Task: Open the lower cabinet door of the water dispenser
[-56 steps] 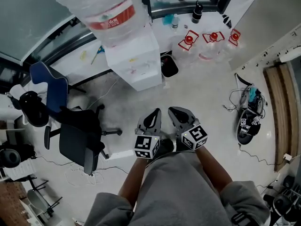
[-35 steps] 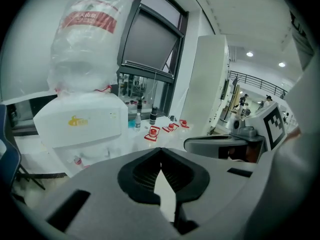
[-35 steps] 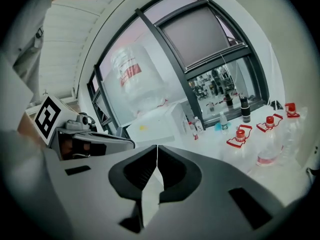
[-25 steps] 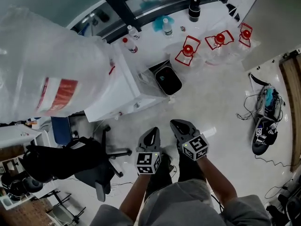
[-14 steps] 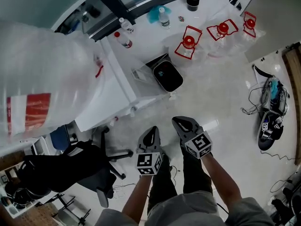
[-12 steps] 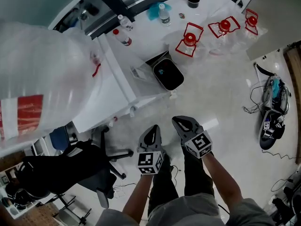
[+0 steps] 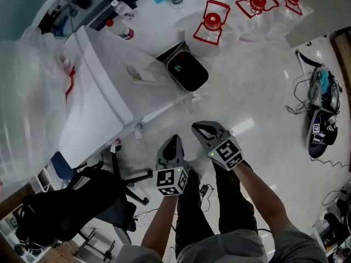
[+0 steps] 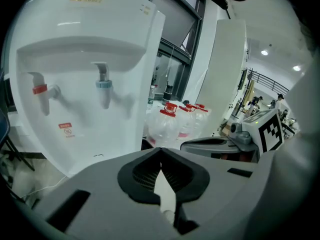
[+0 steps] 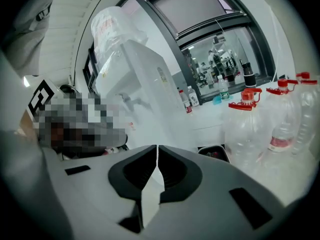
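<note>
The white water dispenser (image 7: 101, 95) stands at the left of the head view, its clear bottle (image 7: 24, 97) on top. In the left gripper view its front (image 8: 75, 59) faces me, with a red tap (image 8: 40, 90) and a blue tap (image 8: 103, 84). The panel below the taps is mostly hidden behind the gripper body. My left gripper (image 7: 173, 141) (image 8: 160, 148) and right gripper (image 7: 200, 127) (image 9: 157, 146) hang side by side in front of the dispenser, apart from it. Both are shut and hold nothing. The dispenser (image 9: 150, 84) also shows in the right gripper view.
A black bin (image 7: 187, 70) sits on the floor right of the dispenser. Several empty red-capped water jugs (image 7: 211, 21) stand behind it. A black office chair (image 7: 82, 201) is at the lower left. Cables and a black device (image 7: 321, 130) lie at the right.
Both grippers have sunk toward the floor, and the head view has dropped with them. The dispenser's side now fills more of the left. The jaws stay shut.
</note>
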`<state>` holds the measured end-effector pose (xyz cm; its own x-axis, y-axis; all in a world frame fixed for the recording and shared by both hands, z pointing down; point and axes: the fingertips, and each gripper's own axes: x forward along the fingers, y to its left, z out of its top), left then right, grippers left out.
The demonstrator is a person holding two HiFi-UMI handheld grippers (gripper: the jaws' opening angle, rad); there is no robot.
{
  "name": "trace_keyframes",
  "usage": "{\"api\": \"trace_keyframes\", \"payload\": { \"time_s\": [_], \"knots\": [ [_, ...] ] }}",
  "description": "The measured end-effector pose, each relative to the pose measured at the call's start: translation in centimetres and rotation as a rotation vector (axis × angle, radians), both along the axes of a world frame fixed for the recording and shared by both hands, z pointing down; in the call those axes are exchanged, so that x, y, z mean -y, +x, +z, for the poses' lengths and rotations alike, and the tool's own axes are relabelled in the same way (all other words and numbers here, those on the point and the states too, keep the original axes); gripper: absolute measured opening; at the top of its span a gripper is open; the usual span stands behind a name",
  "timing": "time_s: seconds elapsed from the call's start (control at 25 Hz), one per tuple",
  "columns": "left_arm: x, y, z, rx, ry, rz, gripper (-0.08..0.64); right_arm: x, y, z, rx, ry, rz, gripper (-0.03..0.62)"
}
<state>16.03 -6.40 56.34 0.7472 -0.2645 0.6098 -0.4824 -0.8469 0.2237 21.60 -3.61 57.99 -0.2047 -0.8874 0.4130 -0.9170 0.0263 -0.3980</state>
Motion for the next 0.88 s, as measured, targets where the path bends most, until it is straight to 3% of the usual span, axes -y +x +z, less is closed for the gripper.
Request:
{"api": "trace_keyframes", "payload": {
  "time_s": [0.72,0.88],
  "knots": [
    [2.0,0.6,9.8,0.077,-0.062,-0.014,0.009,2.5,0.8,11.0,-0.052,-0.067,-0.162,0.018],
    [2.6,0.5,12.0,0.107,-0.08,-0.015,0.009,3.8,1.0,13.3,-0.072,-0.077,-0.187,0.068]
  ]
}}
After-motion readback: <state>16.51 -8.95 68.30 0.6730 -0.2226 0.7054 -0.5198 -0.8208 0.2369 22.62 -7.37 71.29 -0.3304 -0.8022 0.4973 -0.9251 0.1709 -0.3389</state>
